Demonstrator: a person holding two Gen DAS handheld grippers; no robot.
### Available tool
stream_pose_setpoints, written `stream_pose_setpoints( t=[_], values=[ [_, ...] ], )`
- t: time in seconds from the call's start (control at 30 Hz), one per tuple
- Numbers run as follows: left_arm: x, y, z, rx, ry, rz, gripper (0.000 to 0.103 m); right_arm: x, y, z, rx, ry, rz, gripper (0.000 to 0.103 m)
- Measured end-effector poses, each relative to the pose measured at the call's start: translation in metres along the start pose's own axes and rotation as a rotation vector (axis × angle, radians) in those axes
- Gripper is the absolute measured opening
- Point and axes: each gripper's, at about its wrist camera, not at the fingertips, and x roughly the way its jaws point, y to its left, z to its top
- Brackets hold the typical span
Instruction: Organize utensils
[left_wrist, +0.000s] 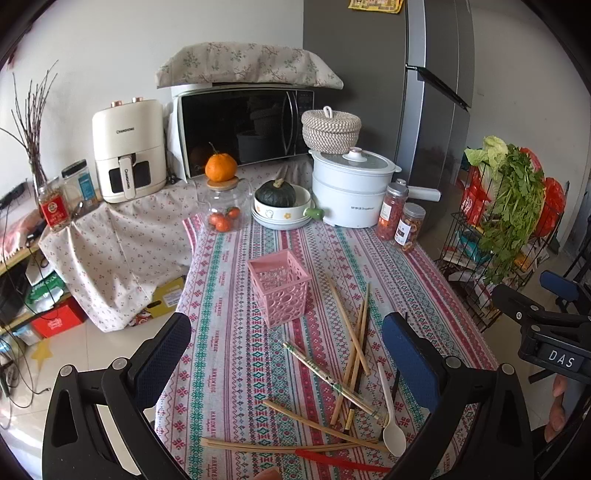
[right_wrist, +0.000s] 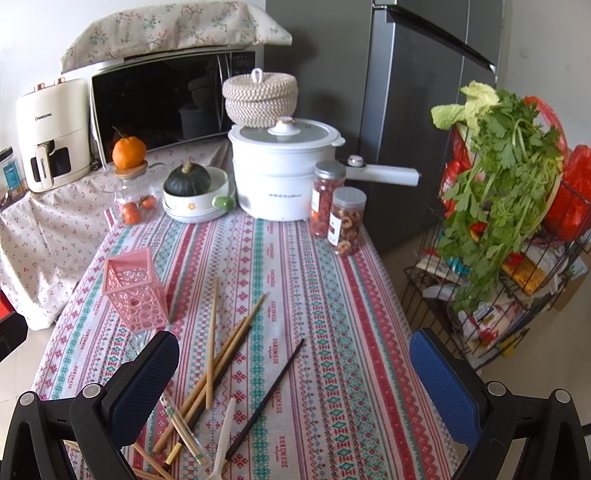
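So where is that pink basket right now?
The pink basket stands upright on the striped tablecloth, left of the scattered chopsticks, in front of the squash bowl.

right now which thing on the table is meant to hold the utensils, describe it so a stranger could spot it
Start at the white pot at the back of the striped tablecloth, then come forward and left towards the loose chopsticks. Just behind them stands the holder, upright and apparently empty. It is the only pink thing on the table: a small square plastic basket with walls pierced by round holes.
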Motion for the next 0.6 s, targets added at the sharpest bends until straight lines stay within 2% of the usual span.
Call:
stream_pose_setpoints(
  t=[0.13, 0.23, 0.33, 0.43, 0.53, 0.6],
  values=[
    [0.023, -0.003, 0.012, 0.013, 0.057, -0.028, 0.103, 0.02, -0.009, 0.009, 0.014, 0.072, -0.01, 0.102],
    [0.046, -0.005, 0.023, 0.012, 0.176, -0.087, 0.103, 0.041, -0.018, 0.019, 0.044, 0.142, 0.025, 0.102],
    [0.061, -0.01, 0.033, 0.01, 0.218, -0.141, 0.097, 0.069, -0.023, 0.028, 0.053, 0.237, 0.04, 0.102],
    [0.078, -0.022, 0.045, -0.001, 0.258, -0.19, 0.088, 0.095, -0.034, 0.03, 0.095, 0.29, 0.044, 0.102],
    [0.107, -0.037, 0.054, -0.029, 0.335, -0.253, 0.076, 0.118, -0.05, 0.02, 0.16, 0.337, 0.099, 0.102],
    [0.135, -0.047, 0.06, -0.027, 0.392, -0.263, 0.063, 0.136, -0.06, 0.015, 0.191, 0.391, 0.146, 0.099]
  ],
)
